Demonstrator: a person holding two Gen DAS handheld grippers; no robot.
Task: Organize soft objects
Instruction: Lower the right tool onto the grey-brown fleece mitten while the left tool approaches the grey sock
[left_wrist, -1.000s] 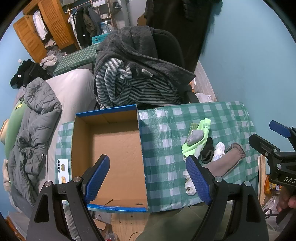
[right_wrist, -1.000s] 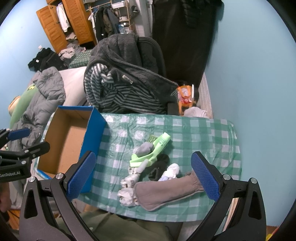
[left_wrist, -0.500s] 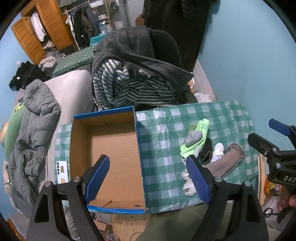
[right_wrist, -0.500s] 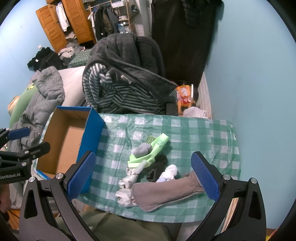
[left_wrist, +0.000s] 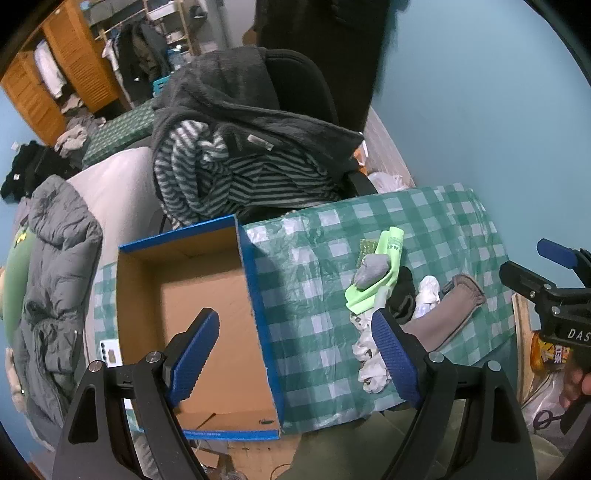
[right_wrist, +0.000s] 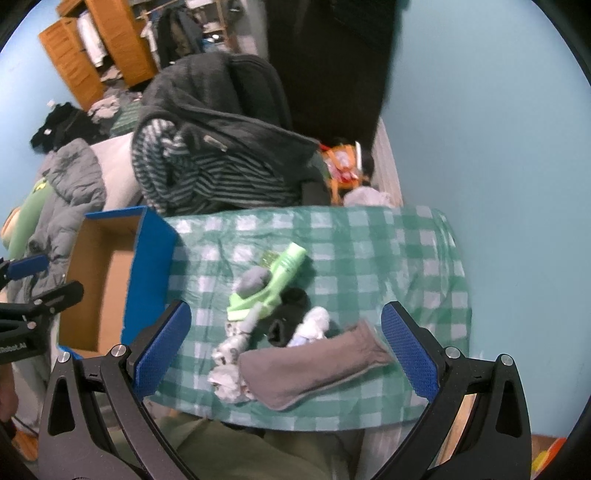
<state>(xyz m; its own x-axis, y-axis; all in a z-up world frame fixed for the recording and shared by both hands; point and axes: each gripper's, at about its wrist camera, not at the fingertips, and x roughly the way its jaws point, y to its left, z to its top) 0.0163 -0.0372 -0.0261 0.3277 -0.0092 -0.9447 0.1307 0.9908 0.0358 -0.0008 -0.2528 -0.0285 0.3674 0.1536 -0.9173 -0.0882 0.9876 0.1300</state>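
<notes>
Both claws agape, right claw over socks

A home bedroom: wooden wardrobe, bed, clothes-draped chair.

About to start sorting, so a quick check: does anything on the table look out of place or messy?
The socks lie in a loose heap, overlapping, none in the empty blue box. Both the left gripper and right gripper are open.
</notes>
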